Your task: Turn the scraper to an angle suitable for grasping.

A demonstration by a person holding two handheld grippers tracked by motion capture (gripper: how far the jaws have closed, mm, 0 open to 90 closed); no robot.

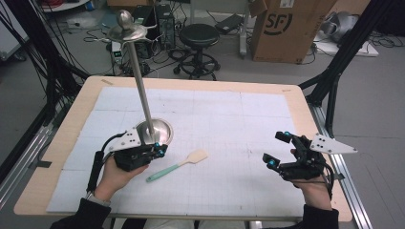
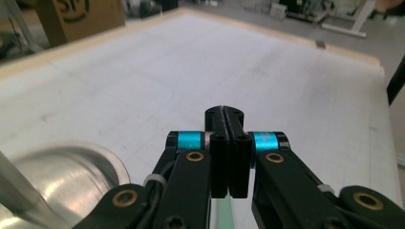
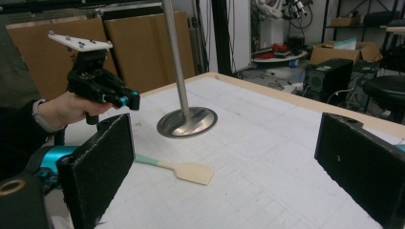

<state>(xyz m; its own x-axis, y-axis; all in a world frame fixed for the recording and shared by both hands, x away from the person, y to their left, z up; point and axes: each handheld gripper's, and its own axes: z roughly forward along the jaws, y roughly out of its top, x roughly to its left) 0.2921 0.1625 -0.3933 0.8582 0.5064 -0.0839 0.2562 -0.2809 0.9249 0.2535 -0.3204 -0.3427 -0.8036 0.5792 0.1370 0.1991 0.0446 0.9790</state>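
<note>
White gridded paper covers the worktop. At the left, the left gripper hovers with its fingers pressed together on nothing, just at six o'clock of the metal stand's round base. The spatula, with a green handle and pale blade, lies flat at five o'clock of those fingers, close but apart from them. Well off at the right, the right gripper has its fingers spread wide, pointing toward nine o'clock at the spatula.
</note>
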